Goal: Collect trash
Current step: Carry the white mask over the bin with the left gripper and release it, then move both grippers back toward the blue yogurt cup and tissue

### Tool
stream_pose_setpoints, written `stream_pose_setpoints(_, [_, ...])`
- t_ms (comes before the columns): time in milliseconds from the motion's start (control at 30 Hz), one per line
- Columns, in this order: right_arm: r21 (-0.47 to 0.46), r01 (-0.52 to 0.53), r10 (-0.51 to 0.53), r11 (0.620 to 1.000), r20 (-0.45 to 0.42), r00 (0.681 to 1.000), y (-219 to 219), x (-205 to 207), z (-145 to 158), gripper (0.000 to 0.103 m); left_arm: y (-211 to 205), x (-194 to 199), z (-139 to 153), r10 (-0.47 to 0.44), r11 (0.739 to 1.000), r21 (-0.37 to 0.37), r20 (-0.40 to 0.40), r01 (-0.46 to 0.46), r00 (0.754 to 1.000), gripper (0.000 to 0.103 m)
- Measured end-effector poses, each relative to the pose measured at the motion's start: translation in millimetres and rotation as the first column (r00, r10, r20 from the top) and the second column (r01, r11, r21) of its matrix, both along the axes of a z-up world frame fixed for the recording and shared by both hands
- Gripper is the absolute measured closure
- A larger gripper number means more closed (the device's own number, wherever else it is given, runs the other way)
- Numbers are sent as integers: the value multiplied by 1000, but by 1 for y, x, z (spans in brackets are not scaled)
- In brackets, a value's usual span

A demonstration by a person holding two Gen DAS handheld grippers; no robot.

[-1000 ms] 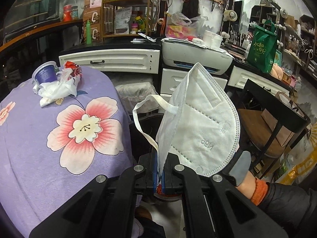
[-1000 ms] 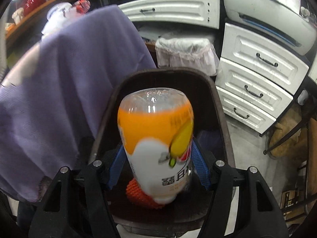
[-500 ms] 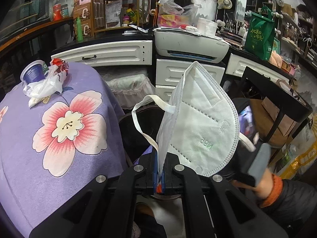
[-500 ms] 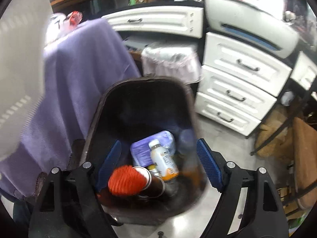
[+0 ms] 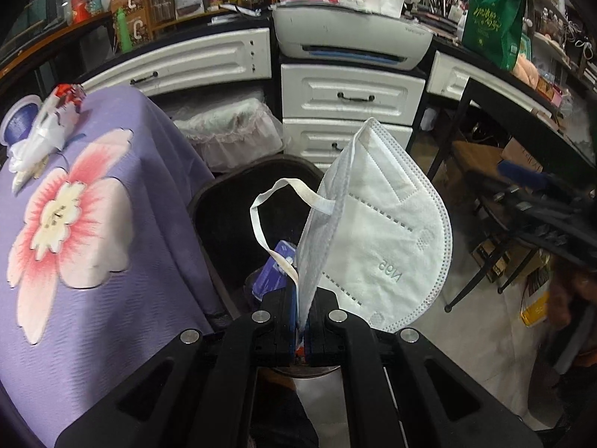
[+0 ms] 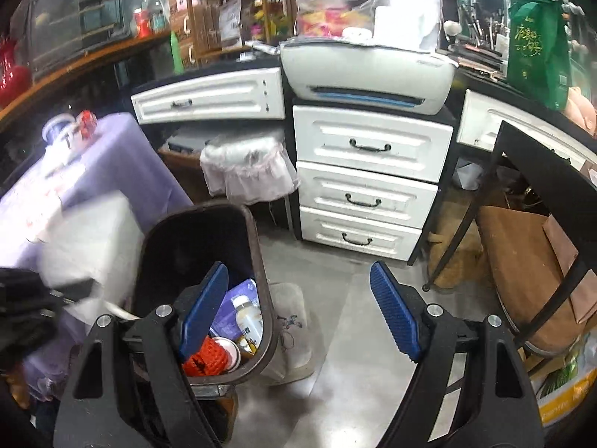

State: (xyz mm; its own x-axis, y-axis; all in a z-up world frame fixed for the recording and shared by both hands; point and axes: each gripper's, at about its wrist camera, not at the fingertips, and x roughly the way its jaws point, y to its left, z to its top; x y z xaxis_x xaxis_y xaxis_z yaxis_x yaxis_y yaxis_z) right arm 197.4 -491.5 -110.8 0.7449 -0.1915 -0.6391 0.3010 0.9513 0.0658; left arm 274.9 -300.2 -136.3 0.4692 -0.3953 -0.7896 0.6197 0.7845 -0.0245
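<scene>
My left gripper (image 5: 303,321) is shut on a white N95 face mask (image 5: 377,231), held upright just above the dark trash bin (image 5: 224,201). The mask shows blurred at the left of the right wrist view (image 6: 89,239). My right gripper (image 6: 298,313) is open and empty, raised to the right of the bin (image 6: 257,257). Inside the bin lie an orange juice bottle (image 6: 248,321), a purple packet (image 6: 238,298) and a red mesh item (image 6: 207,356). A blue cup (image 5: 18,121) and crumpled plastic wrappers (image 5: 41,138) sit on the purple floral tablecloth (image 5: 74,224).
White drawers (image 6: 369,186) with a printer (image 6: 369,71) on top stand behind the bin. A second, plastic-lined bin (image 6: 246,171) stands under the counter. A black-framed chair (image 6: 530,246) with a brown seat is at the right. A green bag (image 6: 537,33) is on the counter.
My right gripper opened and dropped the orange bottle into the bin, then lifted away to the right. My left gripper moved the mask over the bin.
</scene>
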Motion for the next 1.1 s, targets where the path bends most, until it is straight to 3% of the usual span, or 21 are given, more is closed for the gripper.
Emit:
stream_pose_setpoints(233, [15, -11, 10, 1000, 63, 998, 3, -13, 19, 23, -16, 20, -31, 3, 997, 72, -63, 2, 998, 100])
stream_pose_setpoints(600, [84, -14, 8, 996, 76, 997, 0, -13, 14, 23, -34, 39, -67, 30, 988, 154, -129, -10, 991, 97])
stream_pose_setpoints(633, [88, -11, 4, 996, 77, 997, -1, -13, 14, 23, -36, 40, -69, 30, 988, 157, -138, -8, 990, 89])
stream_pose_setpoints(733, [103, -2, -6, 995, 80, 997, -5, -13, 13, 23, -37, 39, -70, 29, 988, 157, -124, -9, 992, 43])
stream_pose_setpoints(1100, [129, -15, -2, 992, 133, 991, -6, -17, 17, 23, -27, 22, -35, 19, 997, 80, -60, -14, 998, 31])
